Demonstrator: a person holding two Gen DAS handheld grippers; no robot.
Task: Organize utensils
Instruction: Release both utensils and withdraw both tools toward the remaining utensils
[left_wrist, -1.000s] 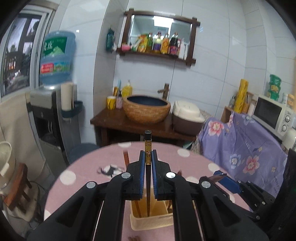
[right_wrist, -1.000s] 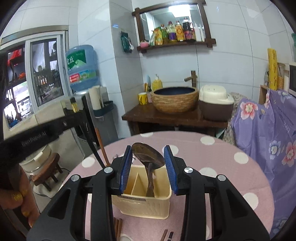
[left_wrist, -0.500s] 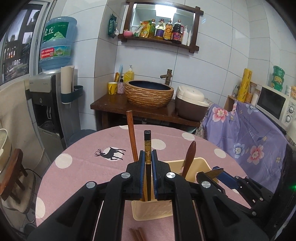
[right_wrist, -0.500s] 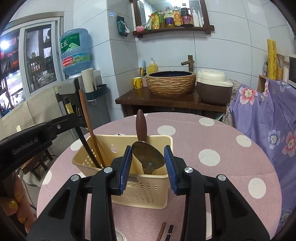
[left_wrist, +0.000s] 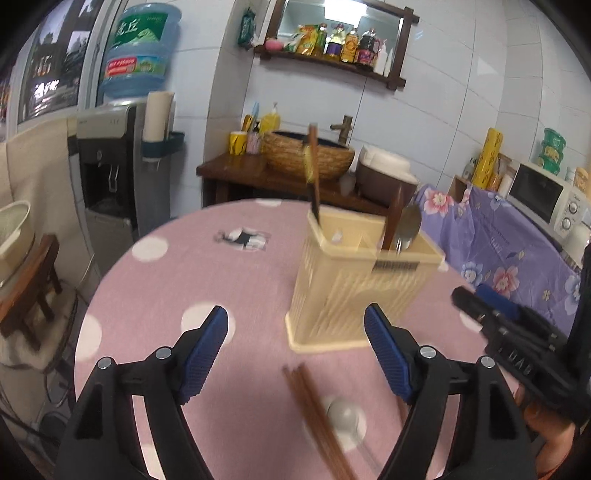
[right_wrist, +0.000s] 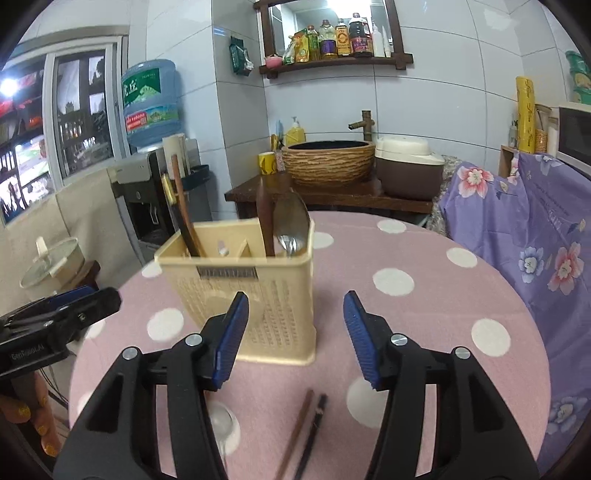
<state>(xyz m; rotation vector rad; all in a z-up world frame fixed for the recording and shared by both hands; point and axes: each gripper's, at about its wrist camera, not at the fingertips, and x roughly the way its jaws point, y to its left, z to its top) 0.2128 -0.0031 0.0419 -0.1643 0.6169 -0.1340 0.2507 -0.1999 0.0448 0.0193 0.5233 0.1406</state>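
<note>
A second ago the left gripper was clamped on a dark chopstick and the right gripper carried a spoon above the basket; now both have let go and dropped lower, and their jaws are opening with nothing between them. Taking the cream basket as the landmark: it stands on the pink dotted table, just beyond both pairs of tongs. Inside it, the left compartment holds two chopsticks, one brown and one dark with a gold band, leaning against the far left corner. The right compartment holds a wooden-handled utensil and the metal spoon, bowl up. So four pieces look sorted, sticks and spoons kept apart. On the table in front of the basket, on the near side, more work waits: a pair of brown chopsticks lying beside a white spoon in the left view, and in the right view a brown stick and a dark stick lying side by side. By my judgement the job is roughly half done, with those loose pieces left to collect.
</note>
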